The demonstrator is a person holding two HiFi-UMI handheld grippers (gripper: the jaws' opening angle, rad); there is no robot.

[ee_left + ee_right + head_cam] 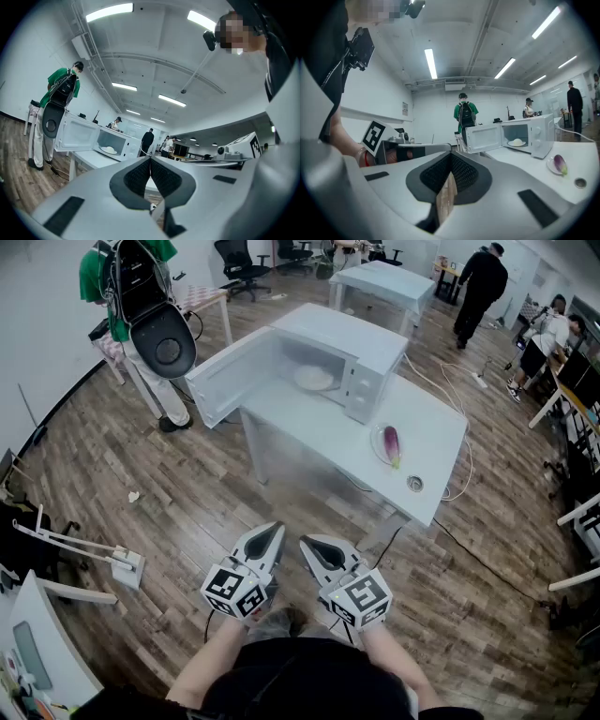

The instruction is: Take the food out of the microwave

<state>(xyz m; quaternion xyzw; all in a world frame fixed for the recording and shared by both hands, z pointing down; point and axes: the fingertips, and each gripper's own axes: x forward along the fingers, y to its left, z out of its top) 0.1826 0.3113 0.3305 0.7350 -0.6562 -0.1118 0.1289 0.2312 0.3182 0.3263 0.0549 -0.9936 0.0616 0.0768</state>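
A white table stands on the wood floor. Seen from the head view, an open-doored microwave sits at 11 o'clock from the table's middle and a plate at 4 o'clock. A small round object lies near the plate, at its 5 o'clock.

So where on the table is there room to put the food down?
The table is bare in front of the microwave, between its open door and the eggplant plate. The right end is busier: that plate and a small round thing.
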